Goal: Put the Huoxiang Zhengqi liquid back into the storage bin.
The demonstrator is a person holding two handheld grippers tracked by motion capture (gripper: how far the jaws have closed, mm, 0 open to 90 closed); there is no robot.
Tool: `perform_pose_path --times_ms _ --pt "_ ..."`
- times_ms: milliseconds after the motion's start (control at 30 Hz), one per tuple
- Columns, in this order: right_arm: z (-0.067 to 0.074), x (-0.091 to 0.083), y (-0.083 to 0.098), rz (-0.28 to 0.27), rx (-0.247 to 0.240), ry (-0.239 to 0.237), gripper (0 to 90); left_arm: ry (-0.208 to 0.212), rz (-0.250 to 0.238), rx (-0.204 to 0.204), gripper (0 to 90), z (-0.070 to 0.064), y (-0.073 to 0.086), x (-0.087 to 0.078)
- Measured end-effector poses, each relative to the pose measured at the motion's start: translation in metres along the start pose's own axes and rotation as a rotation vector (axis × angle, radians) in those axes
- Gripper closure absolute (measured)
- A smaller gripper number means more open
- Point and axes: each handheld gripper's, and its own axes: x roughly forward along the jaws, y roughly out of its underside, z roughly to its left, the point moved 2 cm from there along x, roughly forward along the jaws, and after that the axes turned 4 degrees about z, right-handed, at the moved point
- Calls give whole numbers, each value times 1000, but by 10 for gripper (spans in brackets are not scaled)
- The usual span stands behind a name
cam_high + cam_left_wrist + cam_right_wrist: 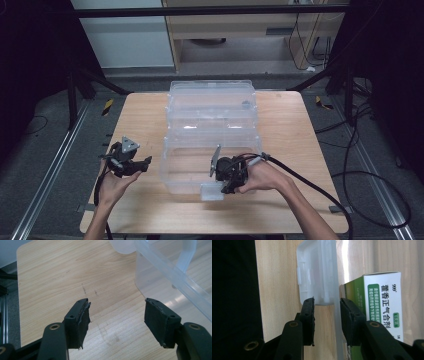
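A clear plastic storage box [175, 167] stands mid-table with its lid [212, 97] folded back behind it. My right gripper [231, 187] is at the box's front wall, beside the white latch flap [212, 191]. In the right gripper view its jaws [327, 301] straddle the thin translucent wall [337, 322], and wood shows between the left pad and the wall. The latch flap [317, 272] lies just past the tips. A green-and-white medicine carton [384, 305] sits on the inner side of the wall. My left gripper [146, 163] [117, 305] hovers open left of the box, holding nothing.
The wooden table [140, 115] [62, 272] has bare surface left, right and in front of the box. The box's rounded corner [160, 275] lies just ahead of the left jaws. Cables trail over the floor at the right, and the table's near edge is close to the right gripper.
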Motion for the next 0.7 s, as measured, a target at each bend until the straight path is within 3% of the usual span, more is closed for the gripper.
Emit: perform_pose_path --times_ms 267,700 --pt "-1 0 3 -28 -19 -7 669 -1 -2 -2 362 0 0 0" --pt "-1 0 4 -48 -10 -15 680 1 -7 -1 362 0 -1 -1"
